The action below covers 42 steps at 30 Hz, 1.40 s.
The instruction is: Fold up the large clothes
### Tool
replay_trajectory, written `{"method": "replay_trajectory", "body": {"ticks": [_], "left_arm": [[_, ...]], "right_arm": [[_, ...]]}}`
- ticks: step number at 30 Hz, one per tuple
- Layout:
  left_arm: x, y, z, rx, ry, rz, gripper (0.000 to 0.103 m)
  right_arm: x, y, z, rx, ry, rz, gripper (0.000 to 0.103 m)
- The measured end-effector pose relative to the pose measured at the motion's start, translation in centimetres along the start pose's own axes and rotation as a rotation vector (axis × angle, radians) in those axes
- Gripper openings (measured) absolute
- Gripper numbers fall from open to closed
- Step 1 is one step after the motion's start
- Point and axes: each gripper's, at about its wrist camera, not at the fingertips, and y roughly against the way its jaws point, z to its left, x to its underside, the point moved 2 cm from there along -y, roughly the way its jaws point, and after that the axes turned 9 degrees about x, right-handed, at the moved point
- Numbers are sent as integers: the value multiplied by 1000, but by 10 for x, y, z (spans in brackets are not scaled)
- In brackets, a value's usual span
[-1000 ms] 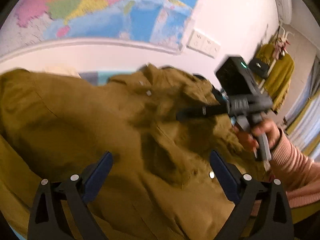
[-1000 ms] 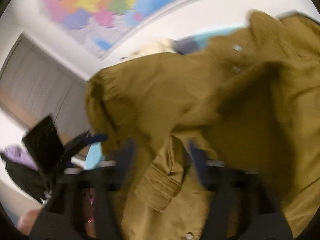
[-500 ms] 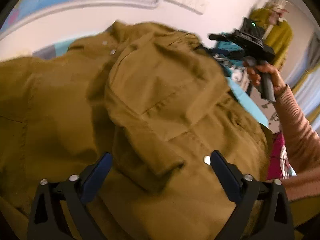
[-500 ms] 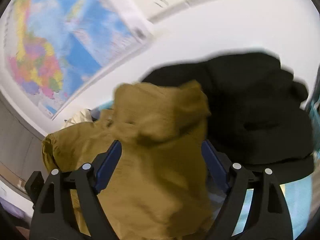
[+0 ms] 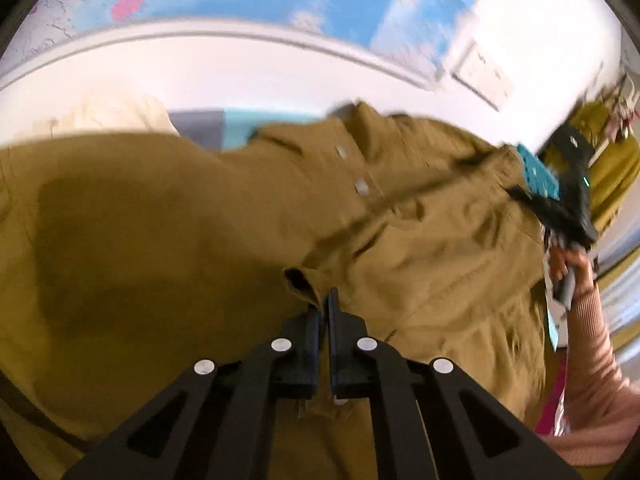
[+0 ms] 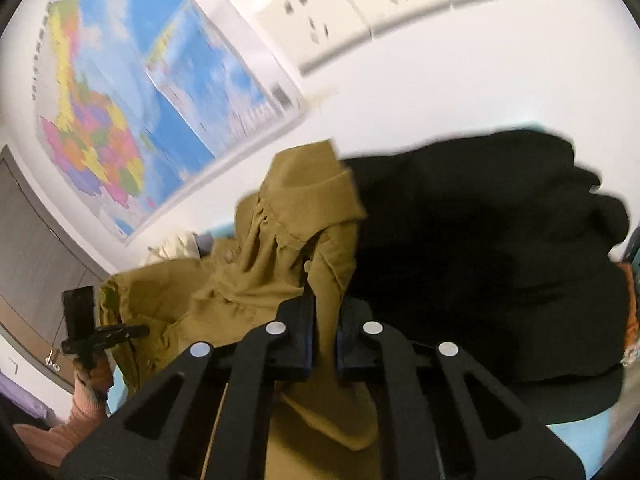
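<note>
An olive-brown button shirt (image 5: 200, 232) fills the left wrist view, spread and lifted. My left gripper (image 5: 324, 304) is shut on a fold of the shirt near its middle. In the right wrist view the same shirt (image 6: 288, 240) hangs bunched, and my right gripper (image 6: 326, 308) is shut on a strip of its cloth. The right gripper also shows at the right of the left wrist view (image 5: 568, 204), held by a hand in a pink sleeve. The left gripper shows small at the left of the right wrist view (image 6: 100, 332).
A black garment (image 6: 500, 260) lies heaped right of the shirt. A cream garment (image 5: 100, 116) lies at the back left on a light-blue surface (image 5: 240, 124). A map (image 6: 120, 92) and wall sockets (image 6: 360, 4) are on the white wall. Olive clothes (image 5: 612, 176) hang at far right.
Both grippers were open half a second ago and have closed on the shirt's cloth. The shirt now hangs stretched between them.
</note>
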Motion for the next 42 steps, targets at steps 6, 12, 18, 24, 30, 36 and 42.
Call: {"method": "replay_trajectory", "body": {"ticks": [6,12,18,24,30,36,42], "left_arm": [[-2,-24,10,-34,-7,79,53],[21,-14,14,-12,-40,73,75],[18,-46,6,-21,-40,101,45],[1,-51,0,-98,-57,46,5],[-15,-20,10,-82,-35,-49,16],[-3,-40,22,-253,-57,-4,29],[19,12,-15,-257,-168,-100,75]], "right_arm": [[18,-34,-21,160,-33,133,34],[15,-4,0,186,15,-22,60],[15,-14,57,199,228,-55,62],[22,-57,80,273,343,-4,56],[12,-85,75,293,322,43,33],[12,-98,75,323,249,85,42],[18,-45,104,280,240,-62,50]]}}
